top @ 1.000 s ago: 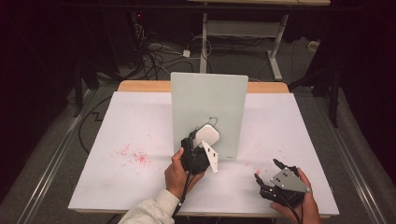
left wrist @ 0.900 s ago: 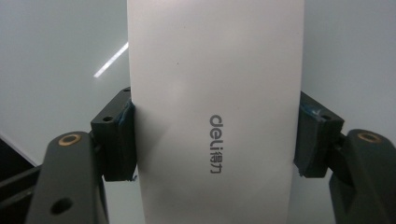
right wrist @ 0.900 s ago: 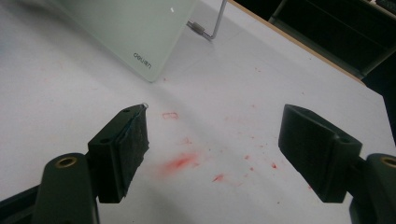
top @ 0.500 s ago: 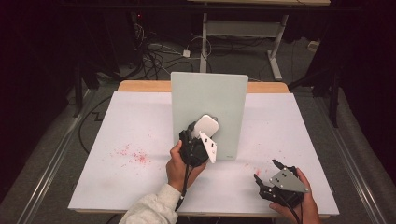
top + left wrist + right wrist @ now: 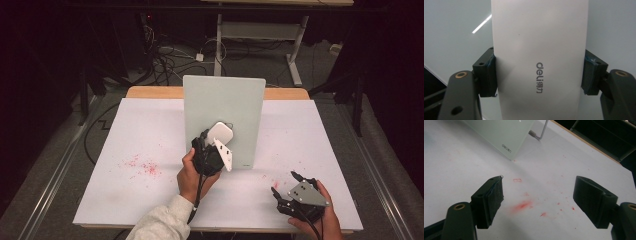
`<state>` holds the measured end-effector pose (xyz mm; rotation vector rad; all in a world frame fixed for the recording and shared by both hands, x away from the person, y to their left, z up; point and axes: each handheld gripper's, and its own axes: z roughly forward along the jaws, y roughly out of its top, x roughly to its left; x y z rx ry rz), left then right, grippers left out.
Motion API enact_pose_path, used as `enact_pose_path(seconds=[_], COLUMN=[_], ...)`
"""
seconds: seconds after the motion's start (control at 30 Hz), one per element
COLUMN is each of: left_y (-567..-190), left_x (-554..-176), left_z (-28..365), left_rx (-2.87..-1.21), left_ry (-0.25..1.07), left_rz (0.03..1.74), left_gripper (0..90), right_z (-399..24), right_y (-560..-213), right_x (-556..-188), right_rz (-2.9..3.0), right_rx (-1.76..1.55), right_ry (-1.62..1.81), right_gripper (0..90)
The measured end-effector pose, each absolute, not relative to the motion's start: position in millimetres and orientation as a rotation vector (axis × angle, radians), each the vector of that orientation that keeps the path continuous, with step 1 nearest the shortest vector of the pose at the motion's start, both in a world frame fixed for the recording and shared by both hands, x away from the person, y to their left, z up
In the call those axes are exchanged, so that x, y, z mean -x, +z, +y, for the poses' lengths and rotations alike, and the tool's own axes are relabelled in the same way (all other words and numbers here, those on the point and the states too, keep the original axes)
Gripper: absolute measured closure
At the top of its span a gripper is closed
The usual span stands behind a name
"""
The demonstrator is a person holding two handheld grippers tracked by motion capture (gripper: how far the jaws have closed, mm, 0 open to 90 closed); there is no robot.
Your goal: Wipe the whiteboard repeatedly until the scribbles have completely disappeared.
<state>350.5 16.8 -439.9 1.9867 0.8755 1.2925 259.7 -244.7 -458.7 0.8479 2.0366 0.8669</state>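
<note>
A pale green glass board (image 5: 225, 100) stands upright at the middle of the white table (image 5: 150, 125). My left gripper (image 5: 216, 140) is shut on a white eraser (image 5: 220, 133) and holds it against the board's lower front face. In the left gripper view the eraser (image 5: 539, 50), printed "deli", sits clamped between both pads, with the board (image 5: 454, 30) behind it. My right gripper (image 5: 284, 182) rests low near the table's front right, open and holding nothing; in the right gripper view it (image 5: 539, 192) hovers over red smears (image 5: 522, 205).
Red marker dust (image 5: 142, 166) speckles the table left of the board. A metal stand leg (image 5: 541, 132) props the board from behind. Cables and a desk frame (image 5: 260, 30) lie on the dark floor beyond the table's far edge.
The left gripper has carried the eraser a little way up the board's face, then held still. The right gripper has stayed in place.
</note>
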Motion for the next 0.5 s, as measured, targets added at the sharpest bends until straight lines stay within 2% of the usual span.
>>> enact_pose_path(seconds=[0.2,0.5], left_y=[-439.5,-460.8], left_x=[-351.1,-342.5], left_z=[16.2,13.7], left_rx=[-1.992,-2.062], left_ry=[1.311,1.323], left_rz=[0.865,0.846], left_gripper=[28.8,28.8], right_z=[-244.9,-244.0], right_y=[-458.8,-458.9], right_x=[-260.2,-259.9], right_rz=[2.047,2.048], right_rx=[-0.830,-0.828], right_ry=[0.860,0.859], right_gripper=[24.5,24.5])
